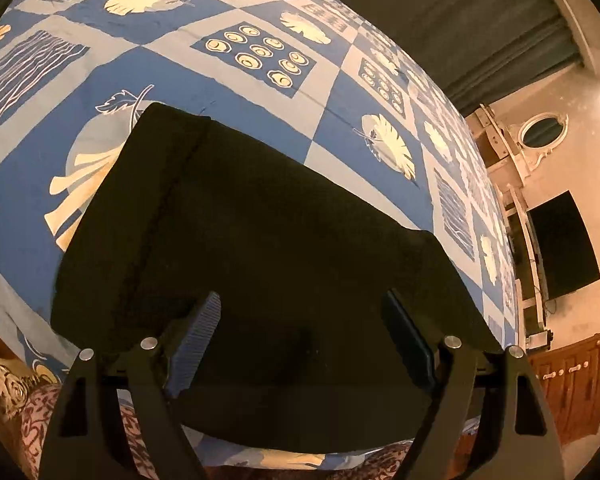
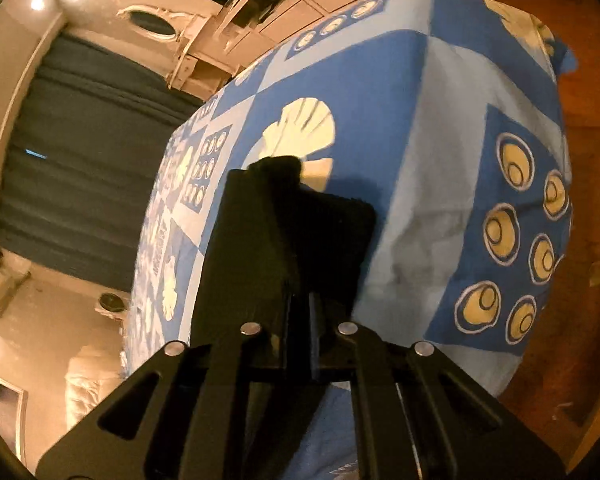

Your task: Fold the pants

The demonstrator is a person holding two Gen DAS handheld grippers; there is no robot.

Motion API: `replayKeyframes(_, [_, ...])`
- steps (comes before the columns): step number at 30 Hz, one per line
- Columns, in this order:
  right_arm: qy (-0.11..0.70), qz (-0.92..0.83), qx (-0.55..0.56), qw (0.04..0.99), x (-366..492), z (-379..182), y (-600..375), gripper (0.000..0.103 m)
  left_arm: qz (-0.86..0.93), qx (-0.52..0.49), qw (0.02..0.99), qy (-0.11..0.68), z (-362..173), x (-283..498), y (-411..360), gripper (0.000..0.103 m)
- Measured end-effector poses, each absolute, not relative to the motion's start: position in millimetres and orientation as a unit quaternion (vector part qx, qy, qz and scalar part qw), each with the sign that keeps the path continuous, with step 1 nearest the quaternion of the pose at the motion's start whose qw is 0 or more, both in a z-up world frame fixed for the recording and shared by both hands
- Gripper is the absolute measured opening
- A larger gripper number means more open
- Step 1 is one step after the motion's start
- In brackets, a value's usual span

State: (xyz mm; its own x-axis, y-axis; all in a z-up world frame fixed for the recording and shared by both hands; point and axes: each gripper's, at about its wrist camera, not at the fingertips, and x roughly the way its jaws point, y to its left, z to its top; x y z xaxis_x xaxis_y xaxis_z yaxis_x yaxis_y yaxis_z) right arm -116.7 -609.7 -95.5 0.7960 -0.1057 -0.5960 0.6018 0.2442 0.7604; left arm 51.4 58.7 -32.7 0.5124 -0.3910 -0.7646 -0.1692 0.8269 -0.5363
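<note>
Black pants (image 1: 260, 248) lie folded flat on a blue patterned bedsheet (image 1: 228, 92). My left gripper (image 1: 304, 344) is open just above their near part, and its fingers (image 1: 196, 336) stand wide apart with nothing between them. In the right wrist view my right gripper (image 2: 300, 300) is shut on the pants (image 2: 308, 232). The black cloth rises from the closed jaws and is held above the bedsheet (image 2: 420, 160).
The bed's edge runs along the right in the left wrist view, with a wooden door (image 1: 572, 384) and a dark screen (image 1: 560, 240) beyond. Dark curtains (image 2: 80, 160) hang beyond the bed. Wooden floor (image 2: 580, 320) shows past the bed's corner.
</note>
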Motion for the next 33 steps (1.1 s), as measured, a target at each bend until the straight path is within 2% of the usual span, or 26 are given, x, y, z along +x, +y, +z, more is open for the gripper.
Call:
replayKeyframes(2, [0.205,-0.245,0.566,0.760,-126,-90,-610,0.016,-0.068,-0.287,0.820,0.490,-32,51,59,0.081])
replayKeyframes(3, [0.196,-0.253,0.564,0.761,-131,-87,-611,0.029,-0.069,-0.290,0.819,0.490,-32,51,60,0.081])
replayKeyframes(4, [0.182,-0.273,0.562,0.760,-138,-81,-614,0.057,-0.069,-0.293,0.818,0.490,-32,51,61,0.081])
replayKeyframes(5, [0.171,-0.294,0.557,0.758,-144,-77,-615,0.067,-0.069,-0.295,0.818,0.489,-31,51,62,0.081])
replayKeyframes(6, [0.167,-0.304,0.554,0.756,-148,-76,-617,0.070,-0.067,-0.299,0.819,0.486,-31,50,64,0.081])
replayKeyframes(14, [0.169,-0.207,0.624,0.734,-130,-107,-626,0.070,-0.066,-0.297,0.834,0.460,-23,45,75,0.081])
replayKeyframes(17, [0.172,-0.220,0.610,0.742,-123,-104,-621,0.070,-0.051,-0.291,0.837,0.461,-25,43,83,0.081])
replayKeyframes(19, [0.170,-0.237,0.592,0.751,-121,-94,-616,0.059,-0.042,-0.296,0.833,0.465,-29,42,88,0.081])
replayKeyframes(21, [0.171,-0.250,0.577,0.759,-119,-86,-613,0.058,-0.035,-0.303,0.829,0.468,-33,40,93,0.081])
replayKeyframes(24, [0.205,-0.280,0.572,0.743,-110,-91,-614,0.047,-0.029,-0.310,0.827,0.467,-37,40,99,0.081])
replayKeyframes(26, [0.212,-0.275,0.576,0.740,-106,-94,-615,0.045,-0.030,-0.312,0.828,0.466,-37,40,100,0.081])
replayKeyframes(28, [0.235,-0.261,0.558,0.752,-96,-92,-614,0.015,-0.033,-0.309,0.831,0.461,-35,39,99,0.081])
replayKeyframes(33, [0.240,-0.239,0.567,0.751,-100,-95,-620,0.013,-0.032,-0.295,0.841,0.452,-31,39,100,0.081])
